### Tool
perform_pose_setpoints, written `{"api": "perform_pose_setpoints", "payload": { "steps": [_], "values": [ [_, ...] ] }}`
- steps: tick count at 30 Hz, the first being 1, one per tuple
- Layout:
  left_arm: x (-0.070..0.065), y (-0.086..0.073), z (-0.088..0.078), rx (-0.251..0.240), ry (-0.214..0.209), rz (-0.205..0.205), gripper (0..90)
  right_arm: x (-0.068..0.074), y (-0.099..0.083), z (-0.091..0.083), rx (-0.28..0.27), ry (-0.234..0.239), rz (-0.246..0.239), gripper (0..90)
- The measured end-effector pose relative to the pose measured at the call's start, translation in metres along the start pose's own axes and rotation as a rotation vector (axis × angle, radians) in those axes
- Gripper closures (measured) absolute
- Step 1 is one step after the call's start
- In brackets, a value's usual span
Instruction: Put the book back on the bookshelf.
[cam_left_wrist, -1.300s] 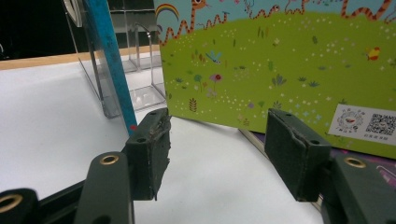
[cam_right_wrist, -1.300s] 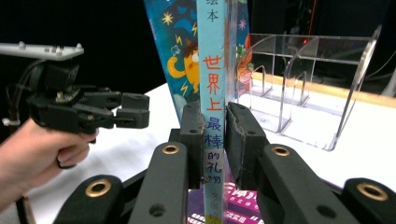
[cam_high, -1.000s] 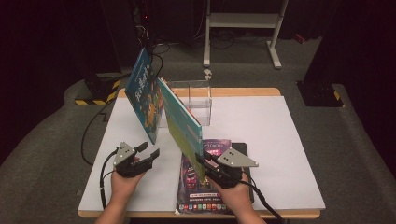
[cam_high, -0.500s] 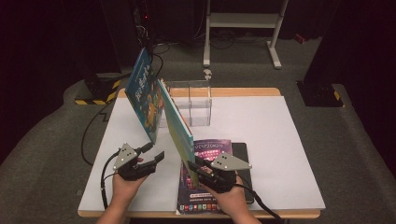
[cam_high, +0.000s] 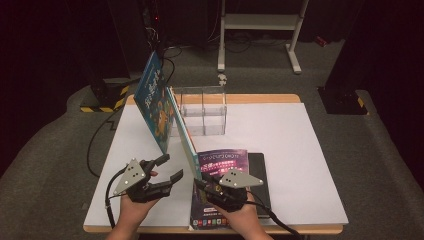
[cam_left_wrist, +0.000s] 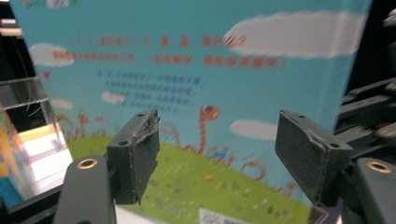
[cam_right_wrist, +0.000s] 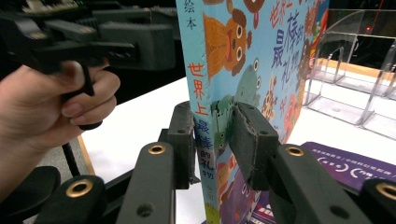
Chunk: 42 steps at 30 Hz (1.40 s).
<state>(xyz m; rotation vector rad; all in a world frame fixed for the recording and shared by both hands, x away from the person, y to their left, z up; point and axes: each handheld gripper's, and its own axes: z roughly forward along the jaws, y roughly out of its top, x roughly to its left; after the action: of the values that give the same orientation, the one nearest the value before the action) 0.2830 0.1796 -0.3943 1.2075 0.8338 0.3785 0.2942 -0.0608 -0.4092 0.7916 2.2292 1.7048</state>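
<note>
High view: a picture book stands on edge on the white counter, tilted, its far end by a clear plastic rack. A second blue book leans just left of it. The right tongs clamp the standing book's near corner, above a purple book lying flat. The left tongs sit just left of it, jaws apart, nothing between them; they have just been opening.

Left gripper view: the open left tongs face the book's back cover, pads clear of it.

Right gripper view: the right tongs pinch the book's spine from both sides. The left hand holds its gripper beyond.
</note>
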Motion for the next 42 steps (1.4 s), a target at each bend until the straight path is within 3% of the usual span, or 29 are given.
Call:
{"api": "perform_pose_setpoints", "payload": {
  "steps": [9, 18, 28, 42],
  "values": [
    [-0.019, 0.003, -0.002, 0.002, -0.072, -0.017, 26.0, 0.006, -0.002, 0.005, 0.006, 0.023, -0.004, 67.5],
    [-0.030, 0.000, -0.001, 0.009, -0.095, -0.035, 25.3, 0.013, -0.005, 0.011, 0.016, 0.055, -0.013, 66.3],
    [-0.030, -0.004, -0.003, 0.013, -0.054, -0.035, 25.4, 0.019, -0.006, 0.017, 0.029, 0.083, -0.029, 65.3],
    [-0.027, -0.004, -0.009, 0.000, 0.032, -0.030, 28.7, 0.022, -0.008, 0.029, 0.034, 0.160, -0.012, 63.4]
  ]
}}
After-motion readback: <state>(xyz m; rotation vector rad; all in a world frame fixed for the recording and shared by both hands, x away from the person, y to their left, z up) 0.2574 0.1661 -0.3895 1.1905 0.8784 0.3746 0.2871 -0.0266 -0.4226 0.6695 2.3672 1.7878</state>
